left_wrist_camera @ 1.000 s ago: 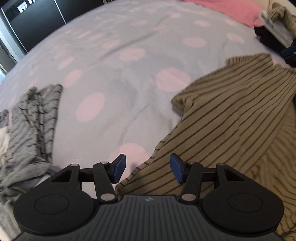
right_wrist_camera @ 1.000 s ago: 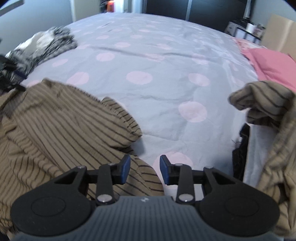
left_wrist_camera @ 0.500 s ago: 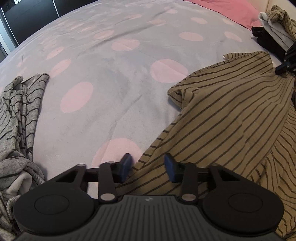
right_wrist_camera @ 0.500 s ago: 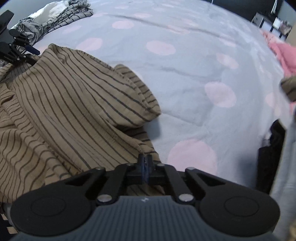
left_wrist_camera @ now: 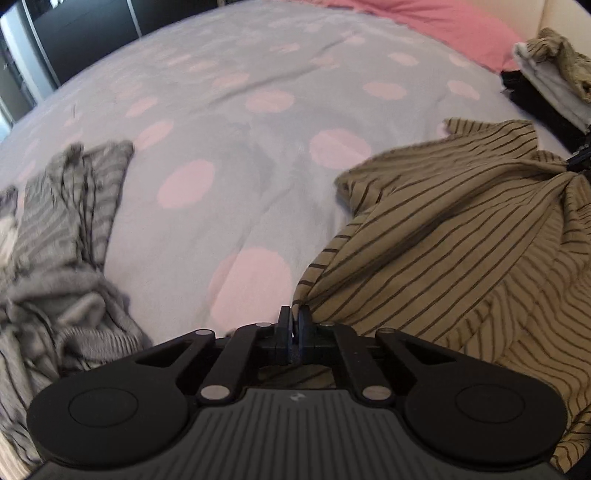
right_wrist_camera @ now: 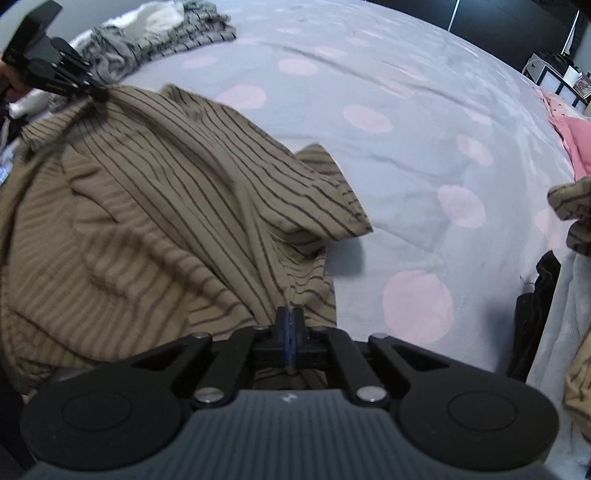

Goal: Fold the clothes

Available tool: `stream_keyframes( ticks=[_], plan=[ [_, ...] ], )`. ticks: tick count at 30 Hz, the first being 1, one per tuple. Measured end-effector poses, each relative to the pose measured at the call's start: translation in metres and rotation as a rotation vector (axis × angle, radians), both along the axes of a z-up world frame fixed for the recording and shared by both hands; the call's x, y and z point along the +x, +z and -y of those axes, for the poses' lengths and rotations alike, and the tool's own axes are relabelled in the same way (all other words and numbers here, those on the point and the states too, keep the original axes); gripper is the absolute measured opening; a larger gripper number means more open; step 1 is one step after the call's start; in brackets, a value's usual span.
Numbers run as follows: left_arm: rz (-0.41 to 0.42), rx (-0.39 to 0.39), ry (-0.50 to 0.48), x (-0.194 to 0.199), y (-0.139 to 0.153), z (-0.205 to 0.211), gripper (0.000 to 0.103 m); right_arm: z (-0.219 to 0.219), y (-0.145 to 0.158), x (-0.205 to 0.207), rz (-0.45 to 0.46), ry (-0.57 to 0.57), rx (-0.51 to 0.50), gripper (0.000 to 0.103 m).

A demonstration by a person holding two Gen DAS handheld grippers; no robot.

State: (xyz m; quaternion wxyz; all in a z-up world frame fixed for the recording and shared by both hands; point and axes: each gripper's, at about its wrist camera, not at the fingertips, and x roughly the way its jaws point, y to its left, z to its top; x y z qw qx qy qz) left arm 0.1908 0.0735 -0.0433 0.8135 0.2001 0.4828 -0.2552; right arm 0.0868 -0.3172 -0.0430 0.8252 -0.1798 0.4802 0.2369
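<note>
Brown striped shirt [left_wrist_camera: 461, 236] is lying on the dotted bed [left_wrist_camera: 236, 122], with left gripper [left_wrist_camera: 294, 318] and right gripper [right_wrist_camera: 290, 320] each pinching its edge at lower centre.

A grey duvet with pink dots [left_wrist_camera: 229, 122] fills most of both views. In the left wrist view dark wardrobe doors [left_wrist_camera: 85, 33] stand at the upper left and a pink pillow [left_wrist_camera: 436, 26] lies along the top right. In the right wrist view a white shelf unit holding small items [right_wrist_camera: 554, 74] sits at the upper right against a dark wall.
</note>
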Motion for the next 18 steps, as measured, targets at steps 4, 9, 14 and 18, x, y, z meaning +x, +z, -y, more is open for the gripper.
stream_keyframes(
  ticks=[4, 9, 14, 18],
  plan=[
    [0.018, 0.01, 0.014, -0.001, -0.008, 0.006, 0.005, 0.0, -0.001, 0.004, 0.033, -0.016, -0.008, 0.018],
    [0.062, 0.032, -0.018, -0.004, -0.007, 0.013, 0.033, -0.003, 0.001, 0.007, 0.073, -0.011, -0.027, 0.029],
    [0.075, 0.027, -0.011, 0.0, -0.011, 0.012, 0.042, -0.001, -0.009, 0.017, 0.002, -0.035, 0.019, 0.029],
    [0.071, 0.012, 0.022, 0.008, -0.015, 0.007, 0.042, 0.002, -0.011, 0.022, -0.028, -0.075, 0.036, 0.004]
  ],
)
